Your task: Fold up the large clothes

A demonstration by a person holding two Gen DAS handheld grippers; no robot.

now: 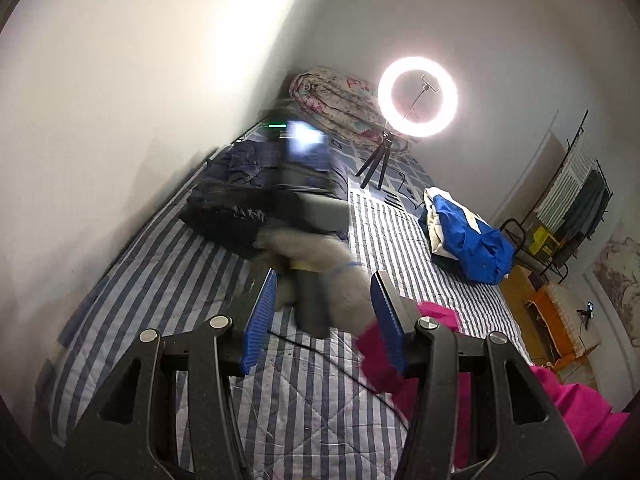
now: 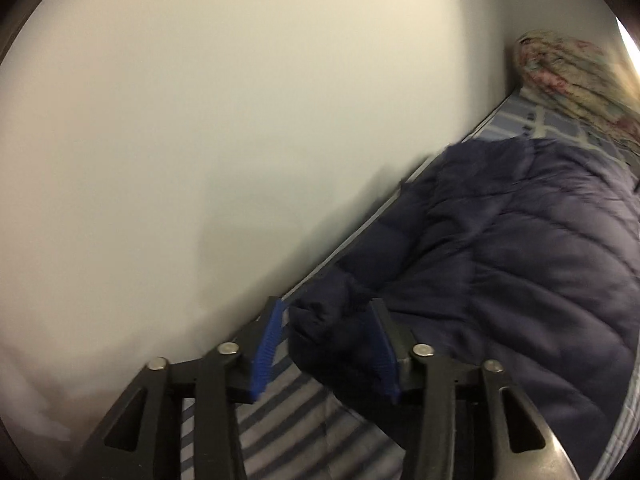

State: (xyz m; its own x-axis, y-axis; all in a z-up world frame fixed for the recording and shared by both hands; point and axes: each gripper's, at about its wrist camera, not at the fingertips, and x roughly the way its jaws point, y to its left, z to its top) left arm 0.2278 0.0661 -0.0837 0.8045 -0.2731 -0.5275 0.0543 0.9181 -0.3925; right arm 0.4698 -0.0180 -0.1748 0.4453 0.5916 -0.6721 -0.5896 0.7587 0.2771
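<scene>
A dark navy quilted puffer jacket (image 2: 500,248) lies on the striped bed against the white wall; it also shows in the left wrist view (image 1: 240,196). My right gripper (image 2: 326,348) is open, its blue pads on either side of a bunched end of the jacket, not closed on it. In the left wrist view the right gripper (image 1: 304,176) and the gloved hand holding it are blurred above the jacket. My left gripper (image 1: 324,316) is open and empty above the bedspread. A bright pink garment (image 1: 560,400) lies under its right finger.
The blue-and-white striped bedspread (image 1: 168,280) runs along the wall. A blue and white garment pile (image 1: 464,236) lies on the right side of the bed. A lit ring light on a tripod (image 1: 418,96) and a rolled floral quilt (image 1: 340,100) sit at the far end. A clothes rack (image 1: 576,196) stands right.
</scene>
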